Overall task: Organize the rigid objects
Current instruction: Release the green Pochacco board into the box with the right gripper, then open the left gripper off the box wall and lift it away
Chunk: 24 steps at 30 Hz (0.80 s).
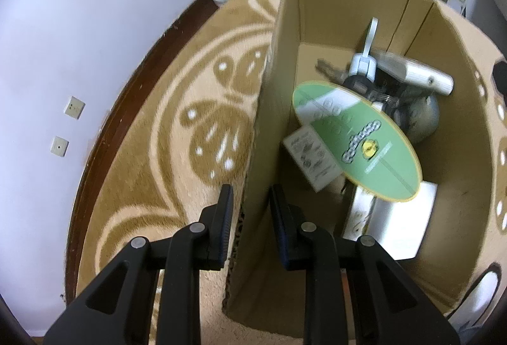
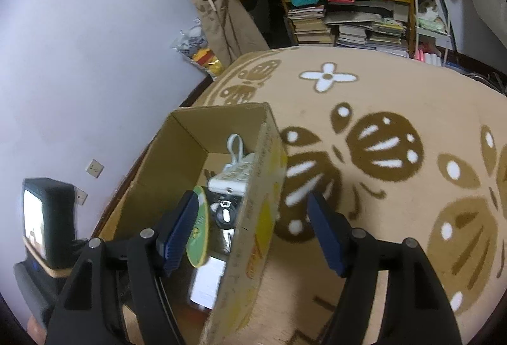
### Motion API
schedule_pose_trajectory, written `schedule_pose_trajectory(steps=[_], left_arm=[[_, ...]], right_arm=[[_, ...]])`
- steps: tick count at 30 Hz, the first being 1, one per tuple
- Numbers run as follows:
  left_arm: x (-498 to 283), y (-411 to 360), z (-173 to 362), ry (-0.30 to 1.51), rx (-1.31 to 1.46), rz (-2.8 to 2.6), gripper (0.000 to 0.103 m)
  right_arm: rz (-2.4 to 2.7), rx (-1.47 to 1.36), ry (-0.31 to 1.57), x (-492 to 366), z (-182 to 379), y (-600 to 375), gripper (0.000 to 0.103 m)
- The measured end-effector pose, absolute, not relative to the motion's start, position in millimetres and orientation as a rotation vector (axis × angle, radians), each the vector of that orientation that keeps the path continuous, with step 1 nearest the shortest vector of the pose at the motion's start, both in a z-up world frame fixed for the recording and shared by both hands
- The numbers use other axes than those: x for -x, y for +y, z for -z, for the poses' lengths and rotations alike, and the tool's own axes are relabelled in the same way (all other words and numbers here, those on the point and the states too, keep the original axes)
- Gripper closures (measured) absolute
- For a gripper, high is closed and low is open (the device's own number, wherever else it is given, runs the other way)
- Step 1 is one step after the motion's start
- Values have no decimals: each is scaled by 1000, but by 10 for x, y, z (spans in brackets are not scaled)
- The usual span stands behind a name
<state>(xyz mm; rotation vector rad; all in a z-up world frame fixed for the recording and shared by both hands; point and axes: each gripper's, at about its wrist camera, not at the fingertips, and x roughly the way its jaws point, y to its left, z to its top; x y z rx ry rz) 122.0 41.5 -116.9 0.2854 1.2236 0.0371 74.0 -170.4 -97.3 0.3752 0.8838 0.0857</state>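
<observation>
An open cardboard box (image 1: 317, 12) stands on the carpet. Inside it a green round disc with a yellow rim (image 1: 358, 139) leans over a white printed card (image 1: 310, 158), a silver flat case (image 1: 399, 224), a grey round object (image 1: 424, 117) and a white power strip (image 1: 412, 72). My left gripper (image 1: 252, 215) is shut on the box's left wall, one finger on each side of it. My right gripper (image 2: 253, 231) stands open astride the box's (image 2: 177, 155) right wall, touching neither face. Its left finger (image 2: 180, 231) is inside the box, beside the green disc (image 2: 198, 234).
The box rests on a beige carpet with a brown pattern (image 2: 380, 148), close to a pale wall (image 1: 79, 44). A bagged plush toy (image 2: 202, 53) lies by the wall. Shelves with books and bags (image 2: 342, 12) stand at the back. A black device with a lit screen (image 2: 47, 218) sits lower left.
</observation>
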Motion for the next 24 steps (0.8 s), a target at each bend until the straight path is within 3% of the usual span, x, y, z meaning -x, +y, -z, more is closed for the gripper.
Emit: schedule_pose_trajectory(steps=[6, 13, 18, 22, 24], left_arm=[[-1184, 410, 1002, 1180, -231, 8, 80], [-1111, 379, 791, 1110, -200, 47, 78], [-1013, 303, 592, 1041, -178, 107, 60], [-888, 208, 426, 973, -189, 143, 20], [-807, 185, 354, 941, -192, 148, 11]], right_arm=[[-26, -359, 858, -612, 853, -1799, 17], [27, -340, 842, -399, 779, -1900, 16], [54, -329, 828, -265, 732, -1973, 6], [64, -307, 815, -157, 659, -1995, 0], [64, -305, 802, -101, 621, -2008, 0]])
